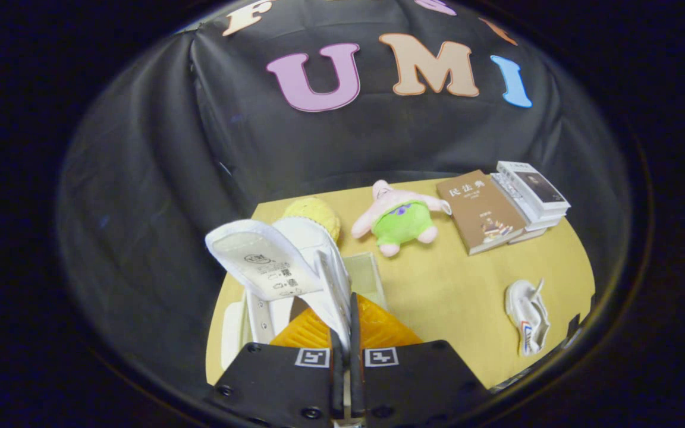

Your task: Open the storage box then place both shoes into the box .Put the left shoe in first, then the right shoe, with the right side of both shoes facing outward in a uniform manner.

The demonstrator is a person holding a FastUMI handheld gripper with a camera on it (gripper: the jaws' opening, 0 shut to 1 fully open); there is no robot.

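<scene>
Tongs (342,333) pinch white shoe (295,261), seemingly over box (366,273).

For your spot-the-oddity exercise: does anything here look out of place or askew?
Yes. The second shoe lies tipped on its side alone on the table, while the jaws of the gripper pinch the white shoe above the storage box.

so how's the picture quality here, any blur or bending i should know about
Gripper view: fisheye bends the table edges into curves; the held shoe near the lens looks oversized and a bit soft, pinched in the gripper; the other shoe and the books read clearly; light is even, shadows soft, no glare.
</scene>
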